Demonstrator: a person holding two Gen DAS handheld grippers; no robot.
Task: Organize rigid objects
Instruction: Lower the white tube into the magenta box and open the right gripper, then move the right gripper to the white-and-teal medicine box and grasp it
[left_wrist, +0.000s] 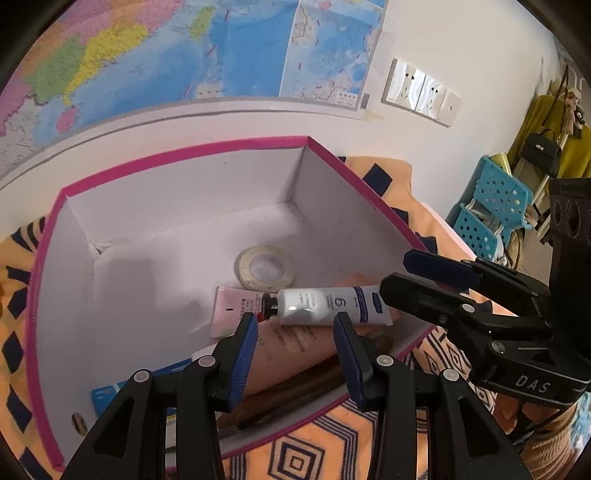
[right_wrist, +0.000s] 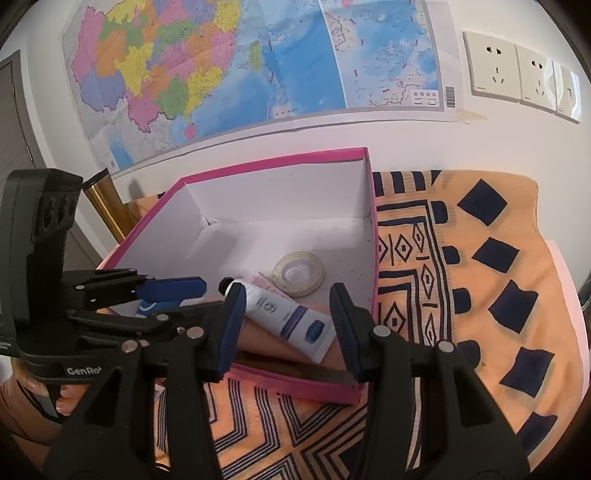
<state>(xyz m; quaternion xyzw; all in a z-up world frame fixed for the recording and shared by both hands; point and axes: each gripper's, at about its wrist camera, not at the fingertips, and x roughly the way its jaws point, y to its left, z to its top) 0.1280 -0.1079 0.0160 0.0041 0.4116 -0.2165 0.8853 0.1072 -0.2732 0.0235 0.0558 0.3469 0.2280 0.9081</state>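
Observation:
A pink-rimmed white box (left_wrist: 177, 155) (right_wrist: 258, 164) stands on the patterned cloth. Inside lie a white tube with a black cap (left_wrist: 325, 304) (right_wrist: 284, 314), a pink tube (left_wrist: 232, 310), a tape roll (left_wrist: 266, 266) (right_wrist: 298, 273), a peach tube (left_wrist: 291, 350), a blue card (left_wrist: 107, 397) and a dark brown stick (left_wrist: 295, 391). My left gripper (left_wrist: 295, 354) is open and empty above the box's near edge. My right gripper (right_wrist: 288, 328) is open and empty, just over the near wall, with the white tube seen between its fingers.
An orange cloth with dark blue patterns (right_wrist: 480, 277) covers the table. A map (right_wrist: 240, 62) and wall sockets (right_wrist: 517, 70) are on the wall behind. A blue perforated chair (left_wrist: 491, 206) stands at the right. A brass post (right_wrist: 107, 210) stands left of the box.

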